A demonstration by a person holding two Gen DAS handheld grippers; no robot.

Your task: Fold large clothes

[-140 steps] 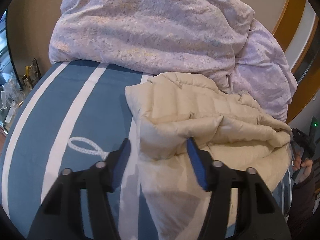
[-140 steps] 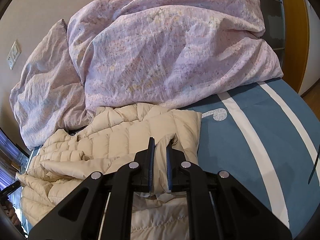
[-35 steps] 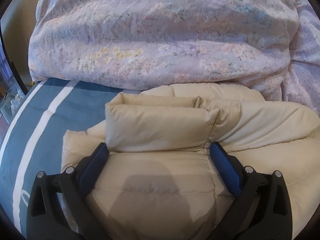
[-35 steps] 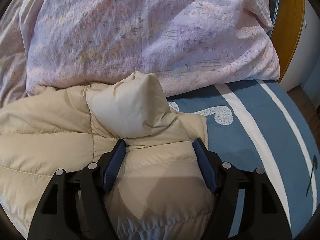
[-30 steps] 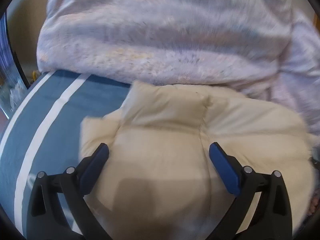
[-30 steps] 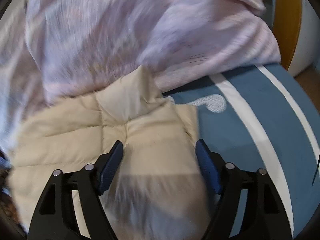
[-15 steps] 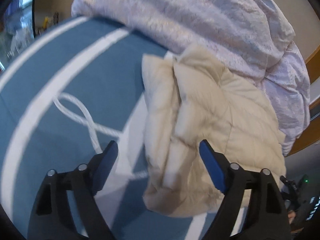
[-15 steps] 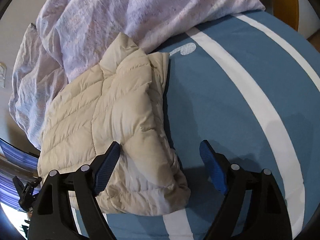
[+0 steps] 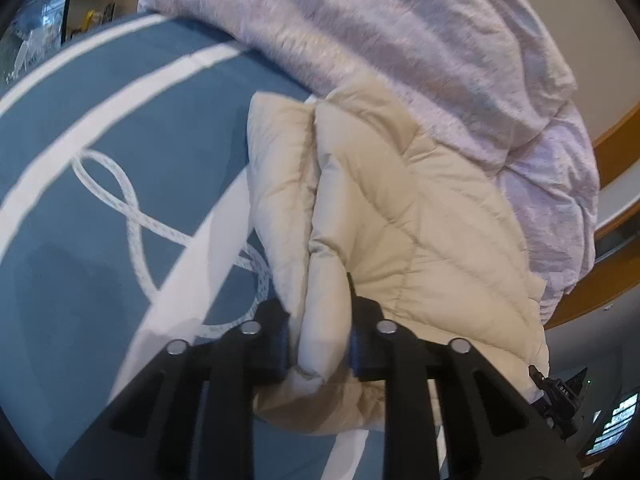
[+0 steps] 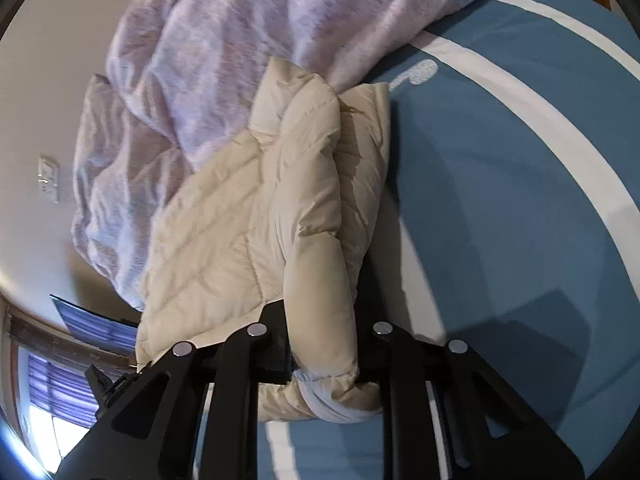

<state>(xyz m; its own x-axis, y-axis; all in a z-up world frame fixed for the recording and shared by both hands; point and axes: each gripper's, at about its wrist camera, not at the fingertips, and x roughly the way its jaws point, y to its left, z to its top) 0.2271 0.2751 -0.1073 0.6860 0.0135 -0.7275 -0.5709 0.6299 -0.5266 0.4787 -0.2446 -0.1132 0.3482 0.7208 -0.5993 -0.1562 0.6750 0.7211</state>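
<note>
Folded cream down jacket (image 9: 408, 216) on blue striped bedspread (image 9: 120, 152), beside lilac duvet (image 9: 400, 40).
Left gripper (image 9: 318, 344) and right gripper (image 10: 324, 344) closing, each pinching a jacket edge roll.

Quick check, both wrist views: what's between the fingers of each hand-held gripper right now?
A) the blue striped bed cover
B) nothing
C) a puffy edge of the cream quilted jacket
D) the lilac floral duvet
C: the left hand-held gripper and the right hand-held gripper are each closing on a near corner of the folded cream quilted jacket, with padding bulging between the fingers; the duvet lies behind it.
</note>
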